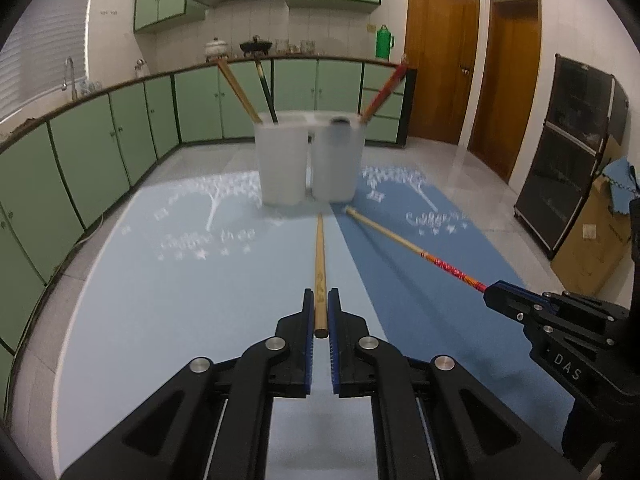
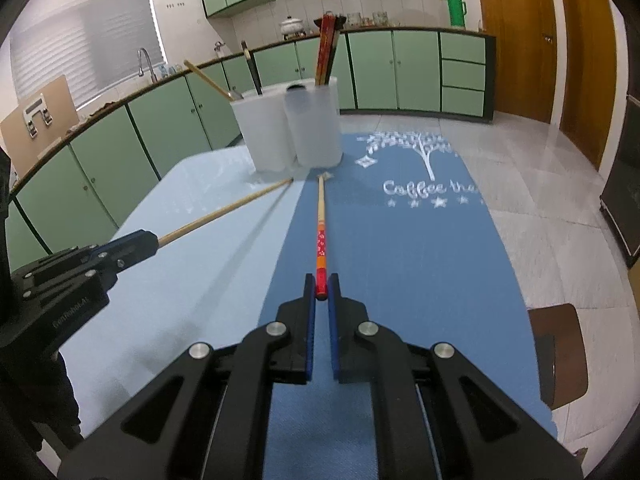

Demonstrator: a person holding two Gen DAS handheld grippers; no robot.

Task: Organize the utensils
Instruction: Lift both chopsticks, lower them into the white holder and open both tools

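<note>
While your left gripper (image 1: 320, 312) pinches the plain wooden chopstick (image 1: 319, 256) by its butt, tip toward the frosted plastic cups (image 1: 310, 160) at 12 o'clock, that smooth, slender stick could pivot or slip.

Your right gripper (image 2: 321, 288) clamps the red-patterned chopstick (image 2: 321, 232) likewise; its tip could nudge the light cups.

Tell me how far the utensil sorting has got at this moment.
Partly done. Several chopsticks already stand in the two translucent cups. In hand: the left gripper is shut on a plain wooden chopstick, the right gripper on a red-patterned chopstick, both tips near the cups. Left: dropping these two in. No other loose utensils show on the mats.
</note>
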